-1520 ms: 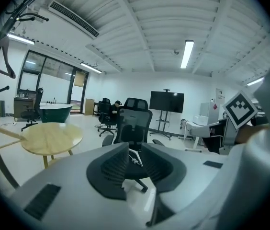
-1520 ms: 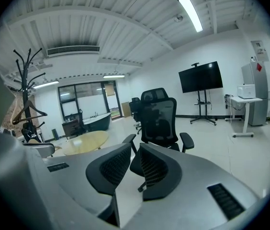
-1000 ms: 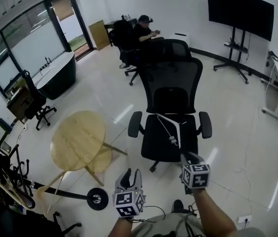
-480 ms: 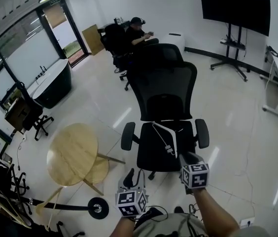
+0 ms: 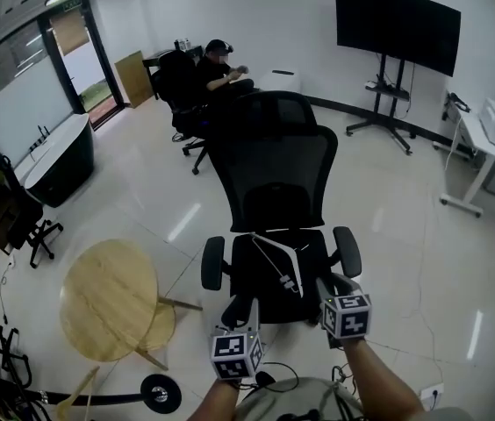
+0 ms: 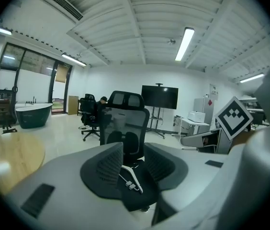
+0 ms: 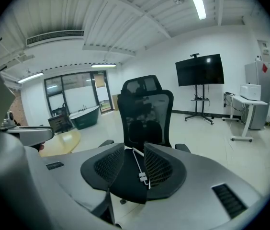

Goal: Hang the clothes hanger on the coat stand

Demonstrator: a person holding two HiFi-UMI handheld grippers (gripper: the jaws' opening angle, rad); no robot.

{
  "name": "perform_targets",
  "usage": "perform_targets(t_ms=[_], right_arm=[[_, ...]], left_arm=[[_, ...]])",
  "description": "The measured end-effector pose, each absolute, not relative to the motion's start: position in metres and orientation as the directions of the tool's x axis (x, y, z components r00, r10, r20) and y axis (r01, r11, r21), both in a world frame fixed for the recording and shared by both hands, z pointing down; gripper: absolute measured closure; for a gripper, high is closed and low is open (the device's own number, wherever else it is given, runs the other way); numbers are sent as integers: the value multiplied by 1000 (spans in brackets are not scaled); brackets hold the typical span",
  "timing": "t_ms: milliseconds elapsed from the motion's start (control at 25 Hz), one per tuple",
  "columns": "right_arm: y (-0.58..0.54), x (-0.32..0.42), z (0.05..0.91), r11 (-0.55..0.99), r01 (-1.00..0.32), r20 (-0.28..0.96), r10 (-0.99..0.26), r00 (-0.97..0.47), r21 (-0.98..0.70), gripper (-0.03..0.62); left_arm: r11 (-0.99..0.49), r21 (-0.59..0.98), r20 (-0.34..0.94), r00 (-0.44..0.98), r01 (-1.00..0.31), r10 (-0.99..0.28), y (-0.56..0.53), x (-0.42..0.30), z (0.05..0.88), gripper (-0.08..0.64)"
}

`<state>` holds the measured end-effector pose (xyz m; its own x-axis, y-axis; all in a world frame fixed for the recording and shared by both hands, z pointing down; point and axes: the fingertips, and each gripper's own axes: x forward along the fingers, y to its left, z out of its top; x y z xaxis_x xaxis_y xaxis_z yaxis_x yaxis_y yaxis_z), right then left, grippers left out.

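Observation:
A white clothes hanger [image 5: 276,254] lies on the seat of a black office chair [image 5: 274,174] in the middle of the head view. My left gripper [image 5: 240,307] hovers at the seat's front edge, open, with the hanger [image 6: 131,178] seen beyond its gap. My right gripper [image 5: 325,281] is by the front right corner of the seat. Its jaws have just been opening. The hanger [image 7: 139,163] shows through their gap on the seat, and the pads do not press on it. A black round base with a pole [image 5: 161,393], perhaps the coat stand, sits at the bottom left.
A round wooden table [image 5: 107,298] stands left of the chair. Behind the chair a person [image 5: 217,68] sits on another chair. A big screen on a wheeled stand [image 5: 397,26] is at the back right, a white desk [image 5: 484,139] at the right, a dark bathtub [image 5: 59,156] at the left.
The chair has come nearer to both grippers and now fills the middle of the view. The wooden table and round base have slid down and left. The hanger still lies on the seat.

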<state>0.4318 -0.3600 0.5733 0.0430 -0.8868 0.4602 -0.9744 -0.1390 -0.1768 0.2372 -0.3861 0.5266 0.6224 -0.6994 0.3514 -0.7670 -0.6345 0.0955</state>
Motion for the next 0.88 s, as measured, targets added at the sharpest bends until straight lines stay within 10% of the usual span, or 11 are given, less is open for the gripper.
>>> perform_targets(t_ms=[400, 880], right_arm=[[-438, 377, 589, -141, -979, 505, -861, 49, -146, 451], [-612, 455, 713, -136, -974, 665, -747, -18, -179, 410]], left_arm=[[-608, 118, 360, 604, -785, -711, -462, 161, 539, 440], [-593, 49, 381, 564, -804, -733, -645, 246, 558, 440]])
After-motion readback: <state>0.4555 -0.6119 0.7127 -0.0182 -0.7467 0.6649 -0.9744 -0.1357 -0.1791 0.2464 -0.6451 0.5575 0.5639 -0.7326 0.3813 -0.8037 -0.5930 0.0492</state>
